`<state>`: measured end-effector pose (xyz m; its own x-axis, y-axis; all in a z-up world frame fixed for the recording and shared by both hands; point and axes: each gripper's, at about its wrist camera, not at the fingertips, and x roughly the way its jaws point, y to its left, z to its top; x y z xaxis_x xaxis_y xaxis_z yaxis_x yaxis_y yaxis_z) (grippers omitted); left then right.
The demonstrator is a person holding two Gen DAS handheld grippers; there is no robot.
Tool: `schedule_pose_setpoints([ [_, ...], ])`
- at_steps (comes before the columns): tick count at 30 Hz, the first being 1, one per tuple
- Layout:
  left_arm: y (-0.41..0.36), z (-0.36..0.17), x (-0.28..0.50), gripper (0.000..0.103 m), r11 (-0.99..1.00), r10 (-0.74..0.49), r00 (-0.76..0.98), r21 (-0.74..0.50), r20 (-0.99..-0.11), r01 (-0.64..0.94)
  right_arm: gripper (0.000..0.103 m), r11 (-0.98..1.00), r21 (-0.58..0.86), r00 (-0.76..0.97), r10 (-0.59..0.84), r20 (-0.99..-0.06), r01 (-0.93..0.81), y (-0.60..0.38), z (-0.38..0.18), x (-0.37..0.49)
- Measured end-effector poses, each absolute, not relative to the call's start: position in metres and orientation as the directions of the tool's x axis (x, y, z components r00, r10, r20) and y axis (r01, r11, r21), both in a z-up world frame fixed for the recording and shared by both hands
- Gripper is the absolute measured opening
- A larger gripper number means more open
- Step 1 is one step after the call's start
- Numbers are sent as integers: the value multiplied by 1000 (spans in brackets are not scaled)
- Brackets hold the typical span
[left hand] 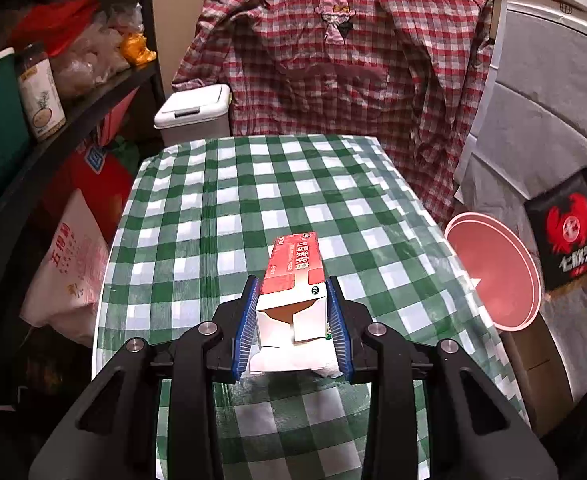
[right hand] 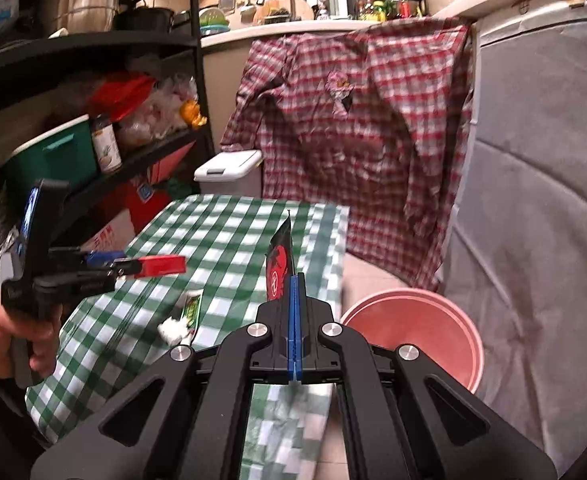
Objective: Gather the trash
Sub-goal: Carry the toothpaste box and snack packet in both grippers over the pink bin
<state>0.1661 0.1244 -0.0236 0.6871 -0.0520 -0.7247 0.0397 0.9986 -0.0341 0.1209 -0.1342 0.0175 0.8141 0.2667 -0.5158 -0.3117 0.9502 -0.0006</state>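
My left gripper point(left hand: 292, 286) is shut on a red and white carton point(left hand: 296, 268), its open end toward the camera, held above the green checked table point(left hand: 221, 200). The right wrist view shows the same gripper point(right hand: 105, 266) with the carton point(right hand: 161, 265) sticking out. My right gripper point(right hand: 295, 280) is shut on a black wrapper with a red crab print point(right hand: 280, 264), held upright near the table's right edge; the left wrist view shows this wrapper point(left hand: 565, 236). A pink bin point(right hand: 413, 332) stands on the floor right of the table. A crumpled tissue and a green packet point(right hand: 183, 316) lie on the table.
A black shelf rack point(right hand: 93, 44) with jars, bags and boxes stands on the left. A white lidded bin point(left hand: 193, 112) sits behind the table. A red plaid shirt point(left hand: 345, 68) hangs at the back. A grey padded cover point(right hand: 533, 200) fills the right side.
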Motion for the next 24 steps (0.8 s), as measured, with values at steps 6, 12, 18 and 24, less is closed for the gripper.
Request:
schedule_pose_setpoints([
  [6,121,-10,158,33,999,-47,724,-41,-688,26,0,962,-23,848,229,-477,-272,-161,45,135],
  [12,112,6,151,33,999,-42,765,-44,-643,18,0,974,-44,879,180,-442,-221,-191,64,152],
  [18,101,19,147,33,998,-63,792,-62,-607,32,0,987,-20,897,136,-421,-159,-224,57,165],
  [24,81,25,146,33,995,-95,805,-73,-585,65,0,992,56,884,125,-451,-112,-248,39,173],
])
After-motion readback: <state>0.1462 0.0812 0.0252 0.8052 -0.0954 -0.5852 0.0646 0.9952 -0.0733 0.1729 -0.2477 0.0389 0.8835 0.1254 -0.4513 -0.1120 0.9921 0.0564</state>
